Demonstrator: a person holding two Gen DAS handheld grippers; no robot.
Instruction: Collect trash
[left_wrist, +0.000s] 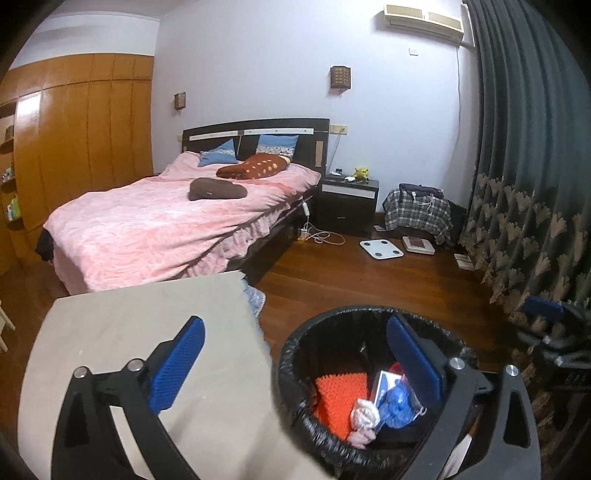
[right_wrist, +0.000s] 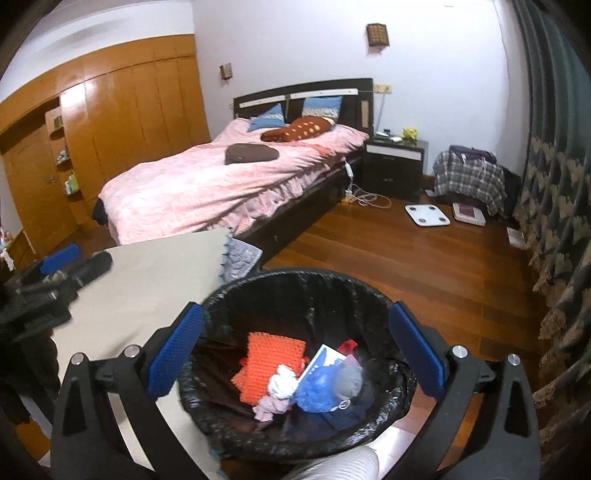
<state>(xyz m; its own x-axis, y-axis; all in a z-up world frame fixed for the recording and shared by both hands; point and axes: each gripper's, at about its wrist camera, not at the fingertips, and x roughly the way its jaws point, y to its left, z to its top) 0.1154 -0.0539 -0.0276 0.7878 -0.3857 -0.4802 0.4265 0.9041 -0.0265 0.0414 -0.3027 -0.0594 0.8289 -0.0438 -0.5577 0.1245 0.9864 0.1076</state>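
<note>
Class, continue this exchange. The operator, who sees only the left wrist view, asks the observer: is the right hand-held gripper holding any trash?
Observer: No; the right hand-held gripper is open and empty above the bin.
Operator: What else is in the bin, hidden from me?
Observer: A grey item beside the blue bag.
Operator: What's past the wardrobe shelves?
Observer: A wooden door with a handle.

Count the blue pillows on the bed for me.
2. One blue pillow leans on the headboard's left half, the other on its right half, behind the brown dotted cushion. More could be hidden.
</note>
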